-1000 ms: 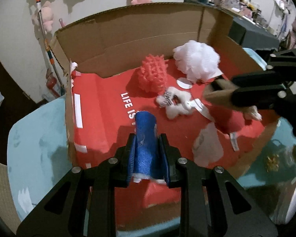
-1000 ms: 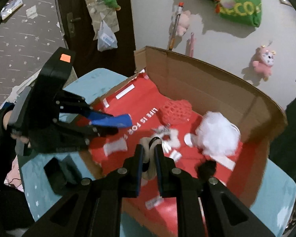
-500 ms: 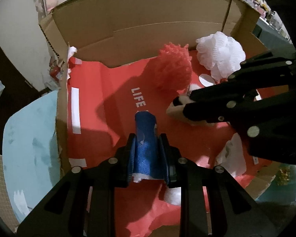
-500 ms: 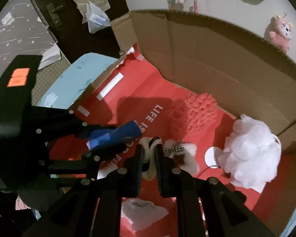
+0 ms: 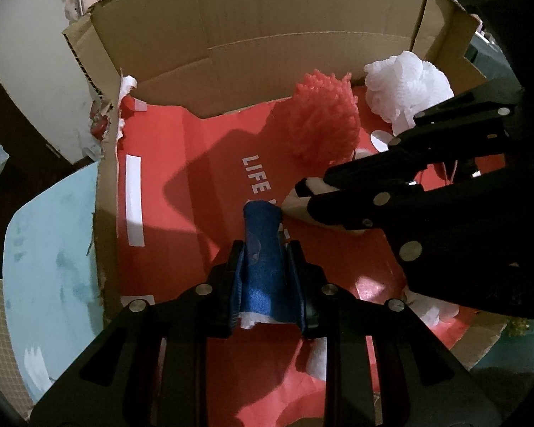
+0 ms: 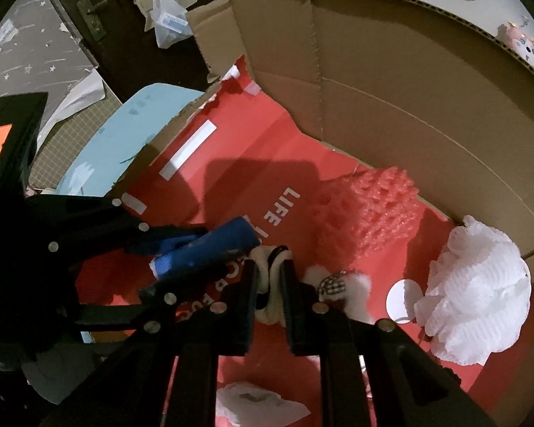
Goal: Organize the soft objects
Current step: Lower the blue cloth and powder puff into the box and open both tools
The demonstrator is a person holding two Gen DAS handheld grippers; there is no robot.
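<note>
Both grippers have dropped into the cardboard box (image 5: 267,35) since a second ago, the right one swinging in beside the left. Left gripper (image 5: 265,252) stays clamped on a blue roll (image 5: 263,249), fuzzy, towel-like. Right gripper (image 6: 268,284) holds a white plush toy (image 6: 267,277), jaws starting to open, so release looks near. 2 items are almost placed. Already on the red glossy liner (image 5: 181,178): a coral nubbly pompom (image 5: 320,121) and a white mesh puff (image 6: 477,295).
</note>
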